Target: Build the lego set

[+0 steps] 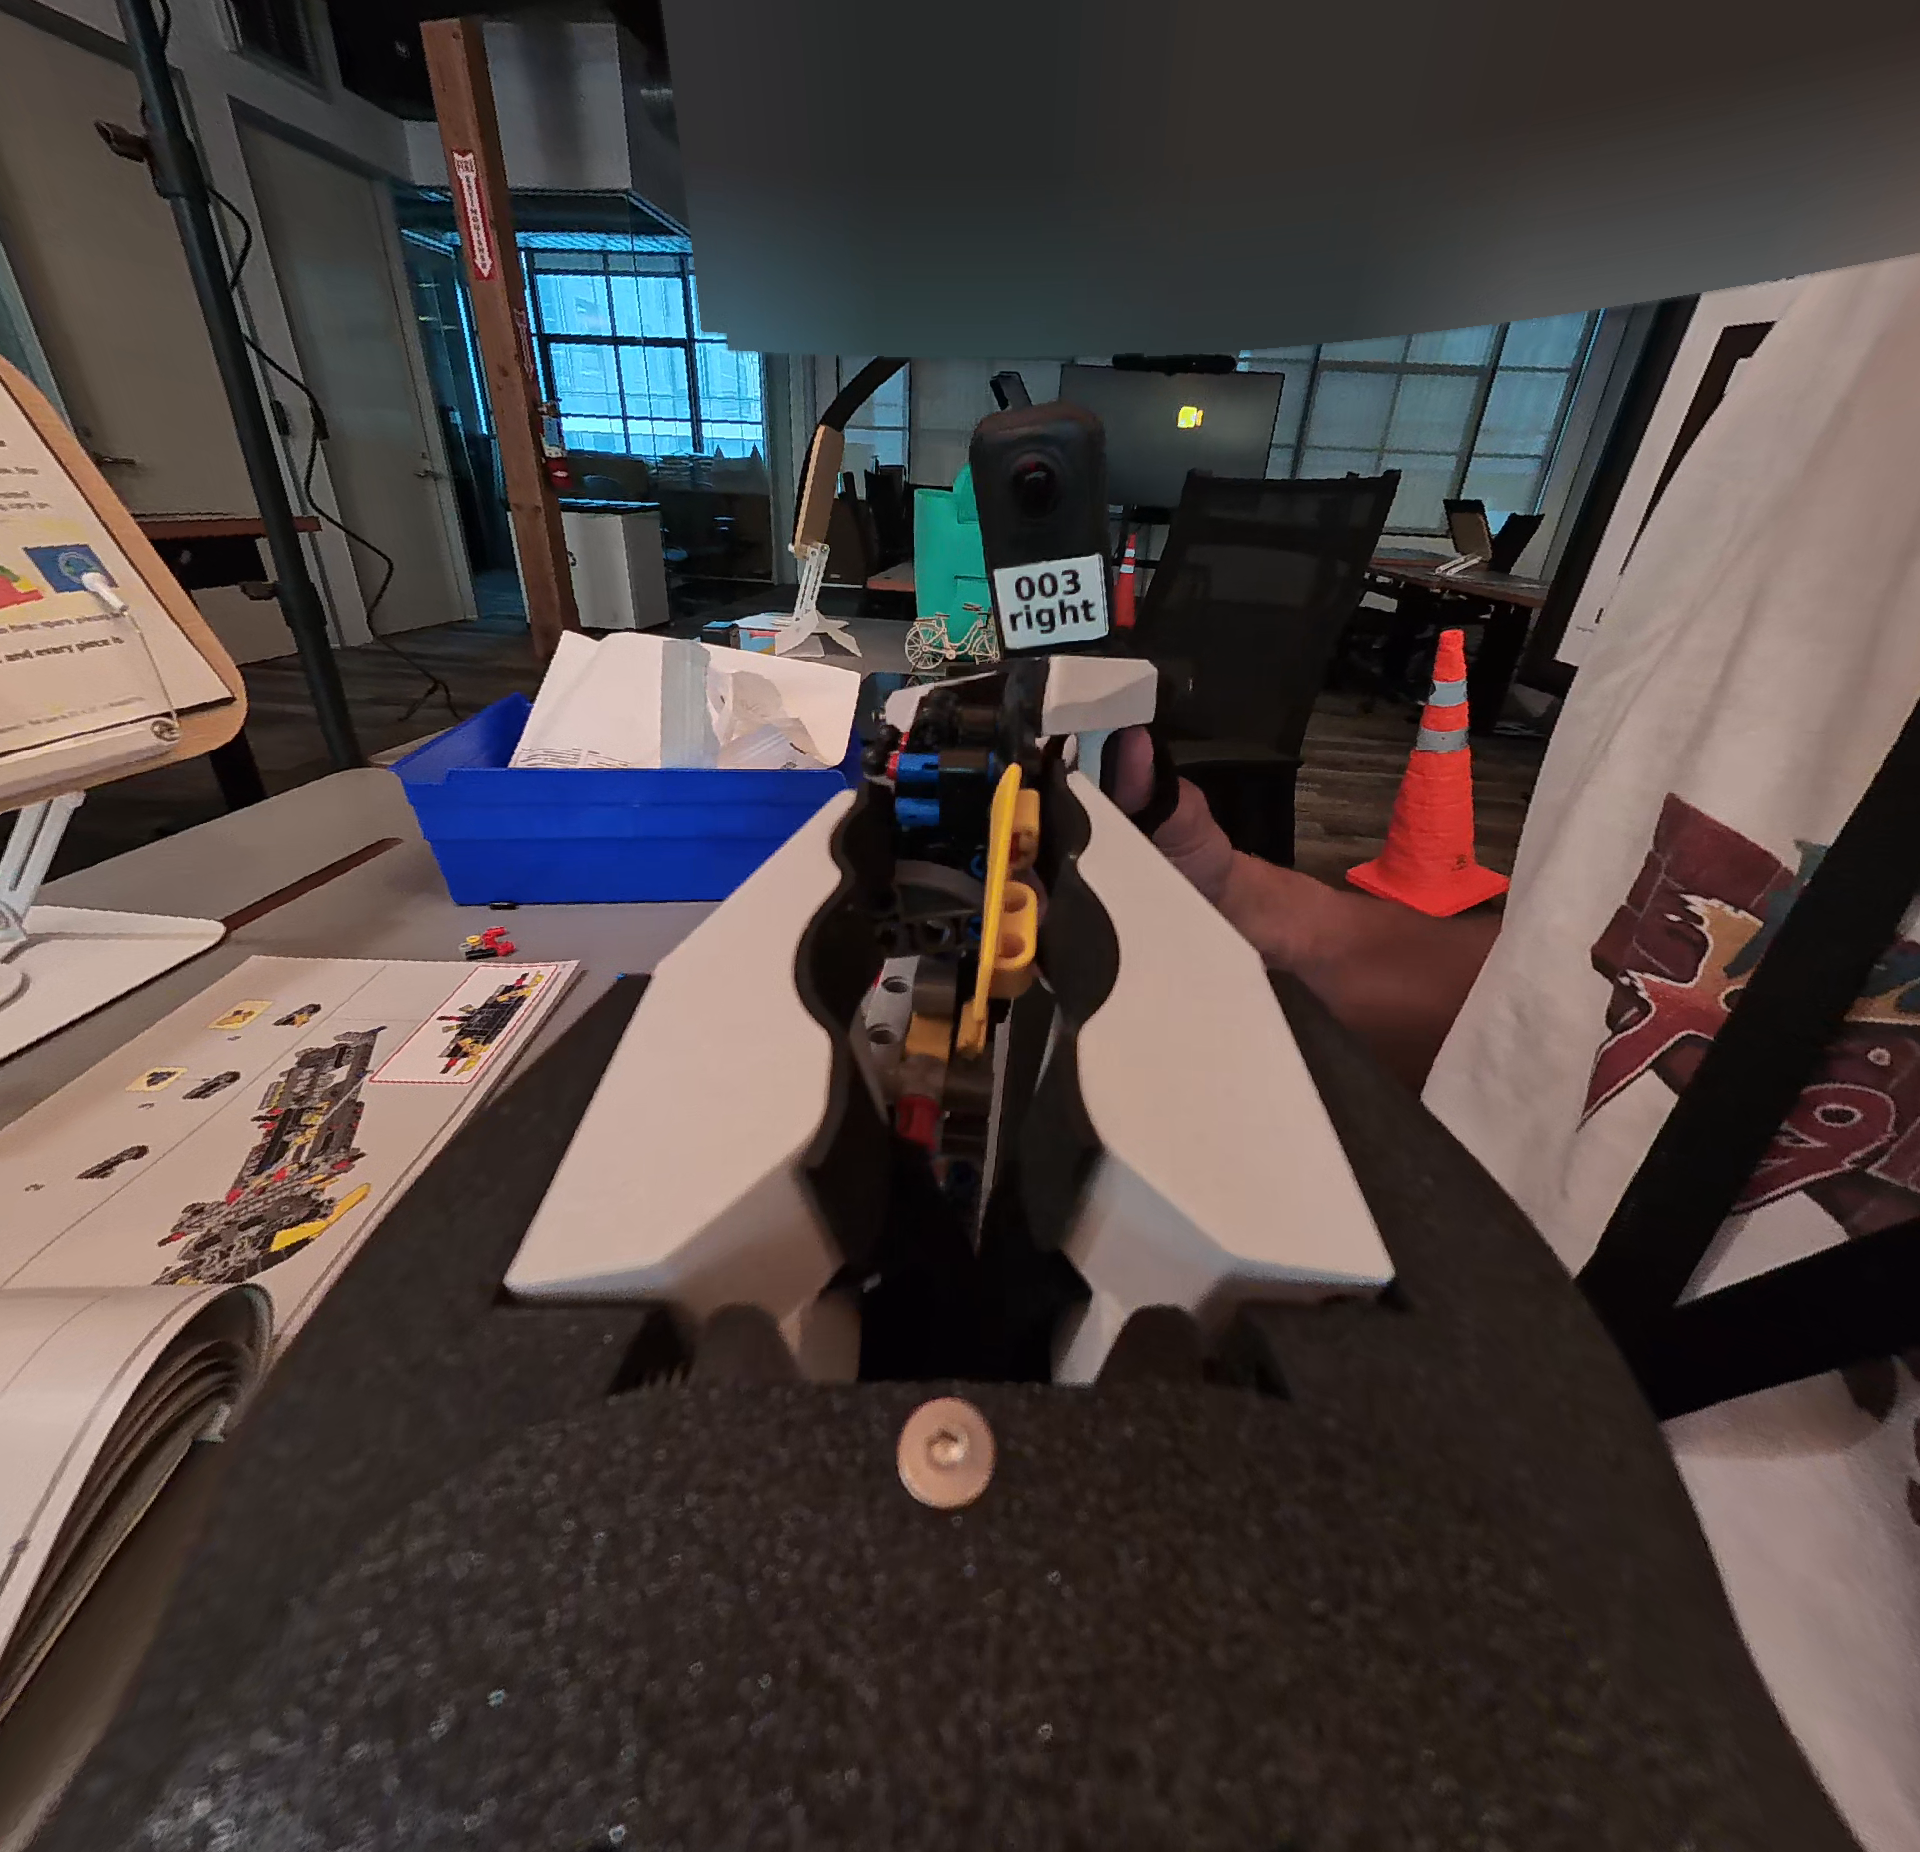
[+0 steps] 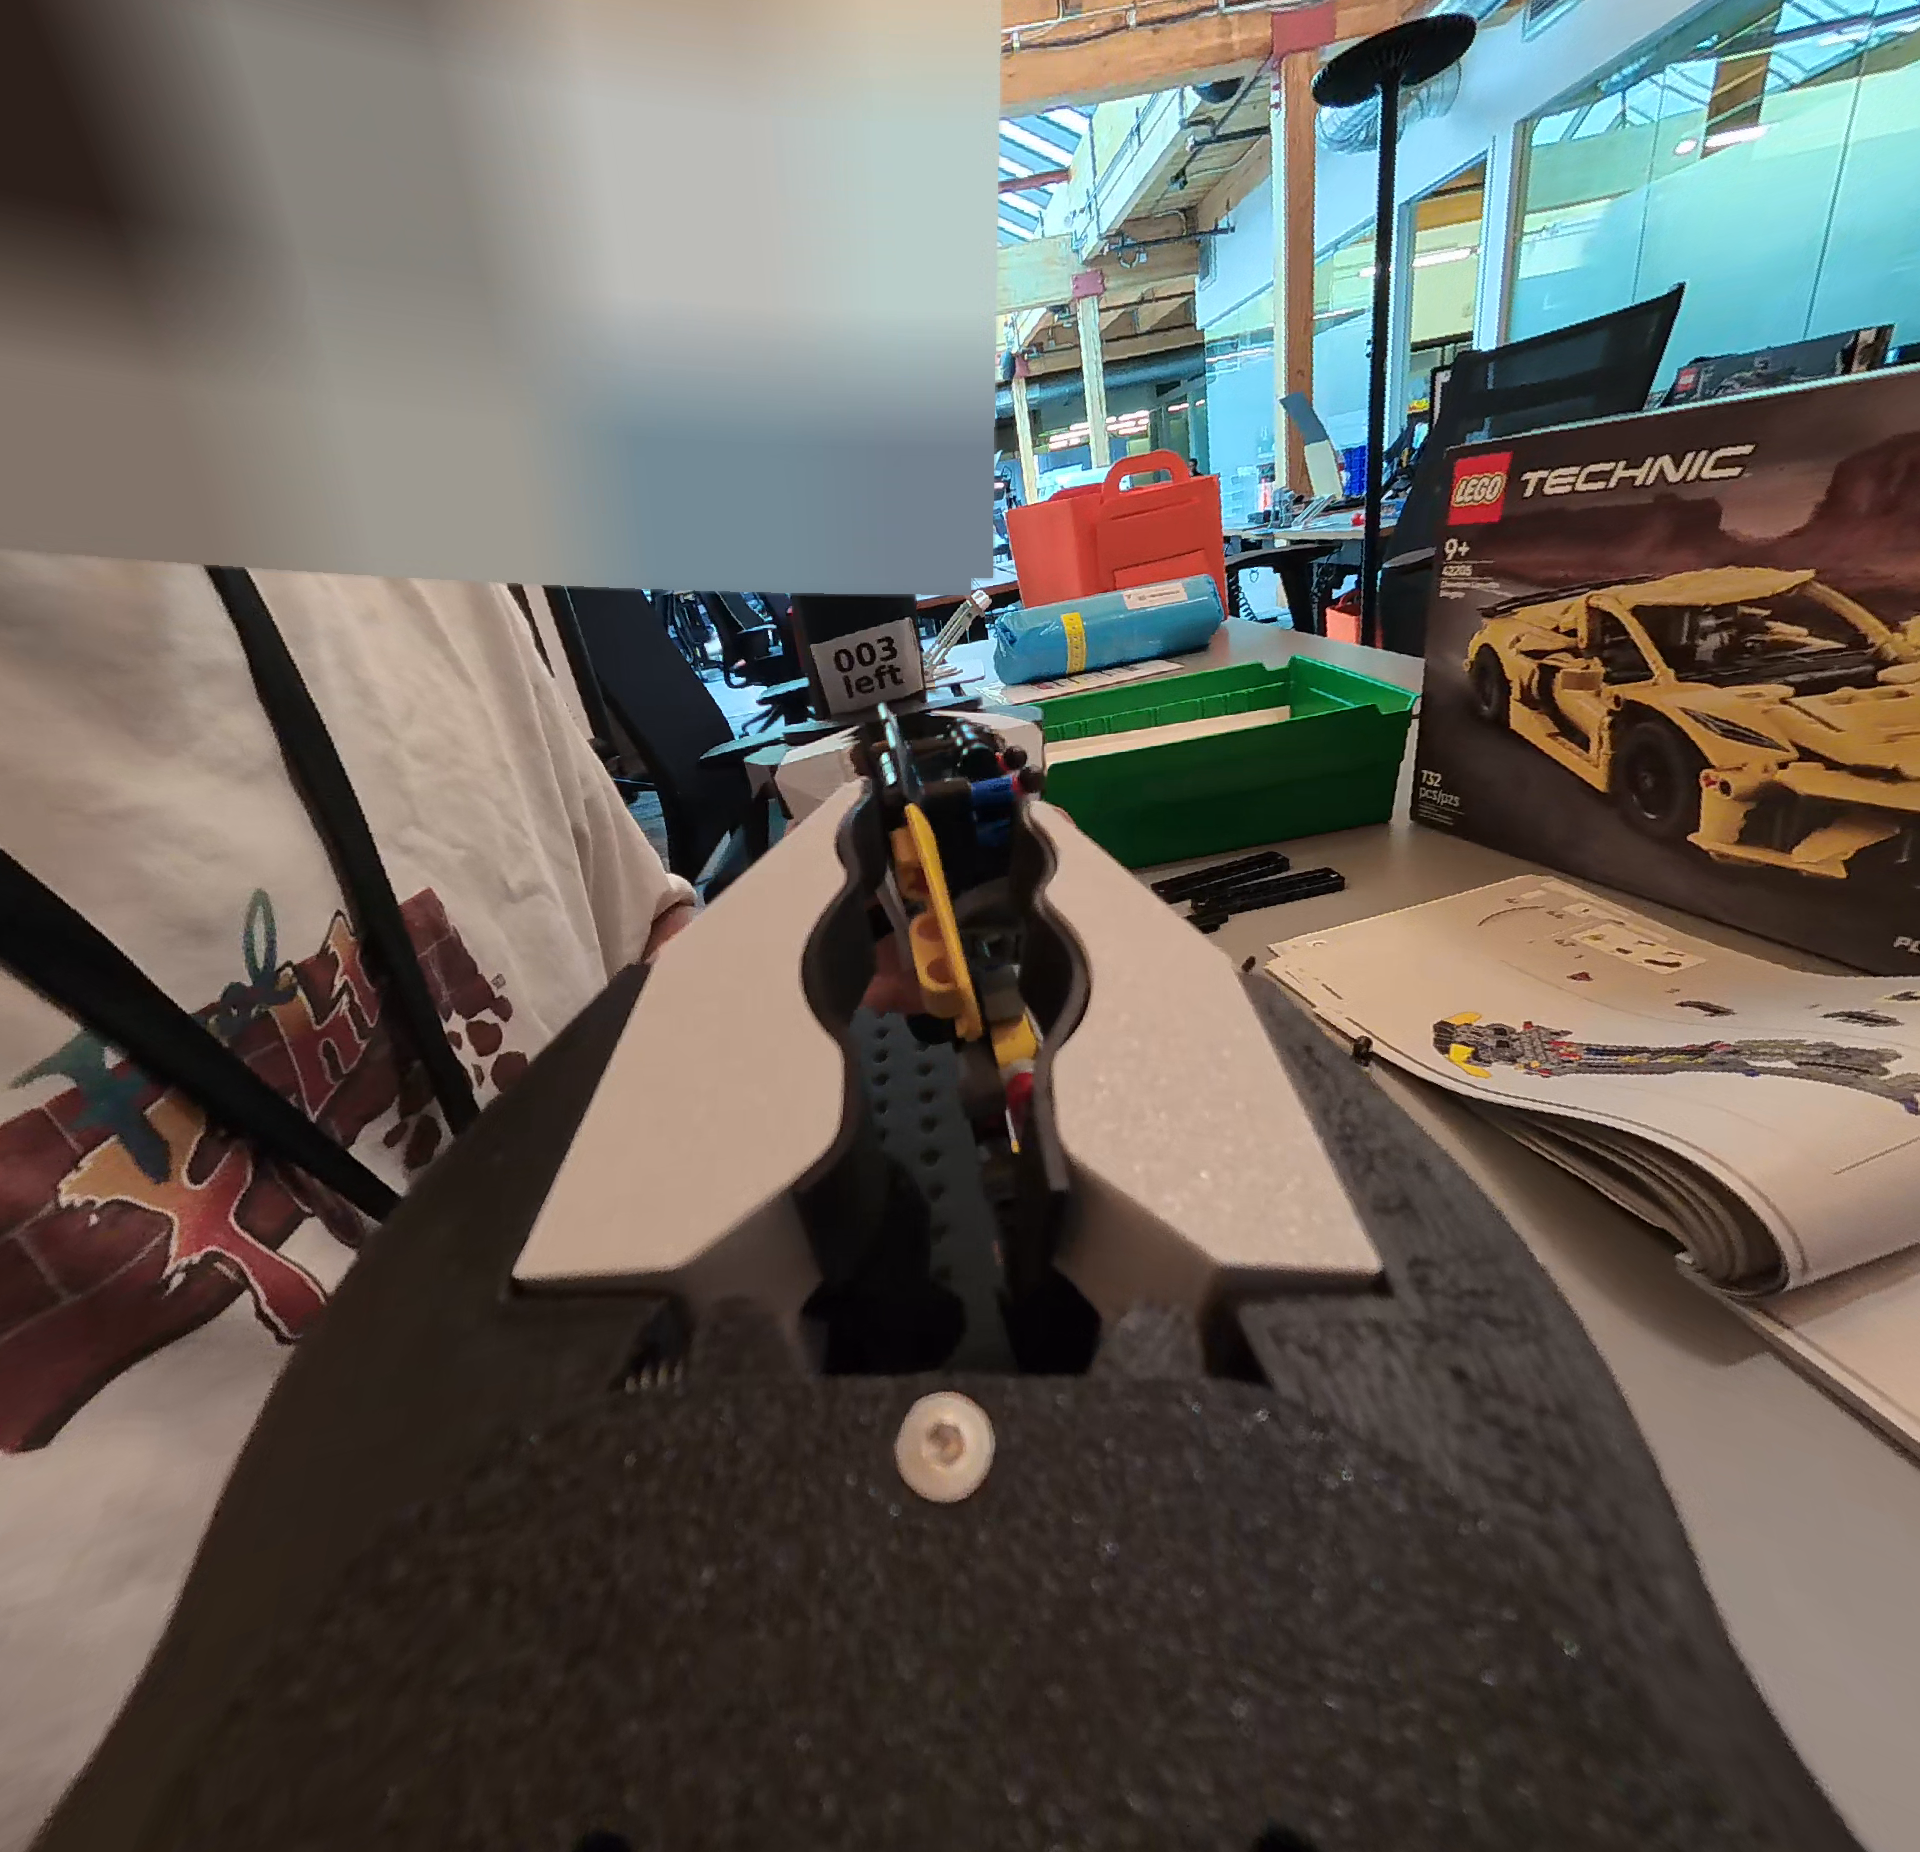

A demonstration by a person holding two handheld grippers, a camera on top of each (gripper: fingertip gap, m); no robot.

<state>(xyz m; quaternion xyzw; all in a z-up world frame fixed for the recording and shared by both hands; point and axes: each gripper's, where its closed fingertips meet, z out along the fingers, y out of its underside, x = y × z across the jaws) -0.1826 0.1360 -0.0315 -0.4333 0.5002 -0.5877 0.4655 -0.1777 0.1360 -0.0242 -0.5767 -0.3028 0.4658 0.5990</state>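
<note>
Our left gripper is clamped on the lego assembly, a narrow stack of black, grey, yellow and blue parts held edge-on between the two grey fingers. Beyond the assembly, our right gripper faces us and grips its far end, a hand behind it. Left of the assembly, the open instruction booklet lies flat on the table. Behind the booklet sits a blue bin with white bags. Far right of the assembly, an orange cone stands on the floor.
</note>
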